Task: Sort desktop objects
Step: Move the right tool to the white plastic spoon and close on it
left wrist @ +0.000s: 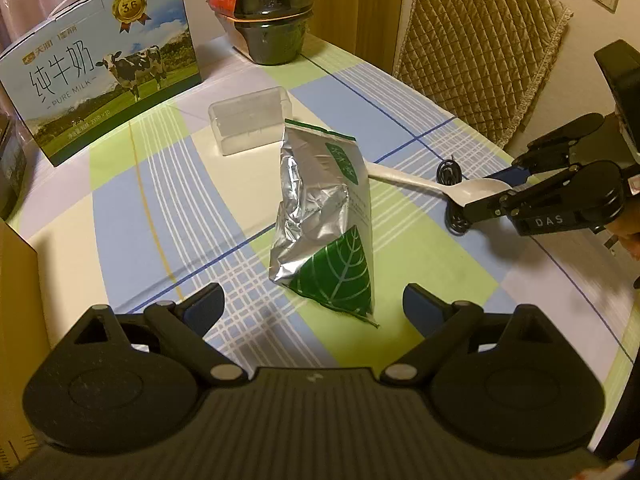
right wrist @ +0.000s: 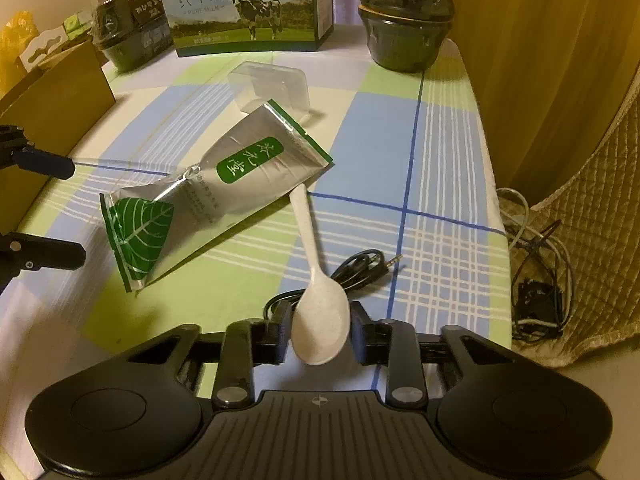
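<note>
While my right gripper (right wrist: 320,332) sits low over the table (right wrist: 448,152), its jaws stand on either side of the spoon (right wrist: 318,316) bowl, close against it; I can't tell for sure whether the pads press on it. The spoon's handle runs away from the jaws to the pouch (right wrist: 224,192), its tip just beside the pouch's torn top edge. A black cable (right wrist: 356,270) lies coiled under and beside the spoon bowl, its plug pointing away from the pouch.

My left gripper (left wrist: 314,306) has its jaws wide apart with nothing between them; the pouch's green leaf-printed bottom lies just beyond the fingertips. From this side the pouch (left wrist: 320,220) lies across the checked cloth, with the clear box (left wrist: 250,120) just past its top end. Beyond the pouch, at the table's far edge, stand the milk carton (left wrist: 100,80) and a dark bowl pack (left wrist: 272,12). A cardboard box (right wrist: 52,120) sits beside the pouch, near the left gripper.
</note>
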### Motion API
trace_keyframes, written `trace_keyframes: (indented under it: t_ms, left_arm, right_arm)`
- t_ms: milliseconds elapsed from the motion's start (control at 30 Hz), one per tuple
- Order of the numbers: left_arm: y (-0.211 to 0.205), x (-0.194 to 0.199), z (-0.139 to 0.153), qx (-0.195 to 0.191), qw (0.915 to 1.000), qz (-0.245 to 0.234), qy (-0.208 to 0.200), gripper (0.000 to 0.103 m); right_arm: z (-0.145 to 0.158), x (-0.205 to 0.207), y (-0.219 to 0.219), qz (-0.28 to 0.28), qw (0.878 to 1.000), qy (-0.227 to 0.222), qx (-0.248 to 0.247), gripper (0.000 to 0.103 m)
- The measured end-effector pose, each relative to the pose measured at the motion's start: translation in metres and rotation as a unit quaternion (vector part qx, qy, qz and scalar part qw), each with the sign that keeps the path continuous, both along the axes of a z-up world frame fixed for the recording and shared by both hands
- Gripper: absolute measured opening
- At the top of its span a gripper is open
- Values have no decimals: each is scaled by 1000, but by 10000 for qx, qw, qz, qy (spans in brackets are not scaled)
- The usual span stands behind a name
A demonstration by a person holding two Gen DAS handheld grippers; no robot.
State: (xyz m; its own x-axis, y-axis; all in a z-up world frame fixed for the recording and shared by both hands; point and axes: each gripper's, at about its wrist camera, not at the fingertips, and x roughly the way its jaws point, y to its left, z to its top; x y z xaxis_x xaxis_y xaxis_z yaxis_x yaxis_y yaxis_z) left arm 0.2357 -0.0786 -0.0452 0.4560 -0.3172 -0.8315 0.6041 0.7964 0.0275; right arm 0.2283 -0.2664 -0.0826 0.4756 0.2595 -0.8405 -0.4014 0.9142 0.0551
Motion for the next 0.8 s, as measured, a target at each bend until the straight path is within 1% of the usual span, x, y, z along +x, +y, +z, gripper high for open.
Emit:
trace_keyframes:
  t_ms: [100, 333, 467, 567, 700, 800]
  left_arm:
    - [0, -1, 1, 0, 10000, 0, -5, 94]
    - [0, -1, 4, -14, 10000, 16, -55, 94]
    - [-2, 2, 6, -20, 10000, 30, -88, 94]
    - [-2, 4, 7, 5, 9999, 42, -110, 94]
    - [1, 5, 8, 25, 9999, 57, -129, 94]
    - [1, 7, 7, 50, 9999, 57, -129, 94]
  right_arm:
    - [2, -2, -2, -131, 9998, 15, 133, 27]
    - [12, -15, -6, -776, 9927, 127, 912, 26]
    - [13, -21, 5, -1016, 9863, 193, 1285, 26]
    - [4, -20, 18, -1010, 9833, 405, 1458, 26]
    - [-8, -18, 35, -992, 9848, 433, 1360, 27]
    - [-13, -16, 46, -819, 9920, 207, 935, 27]
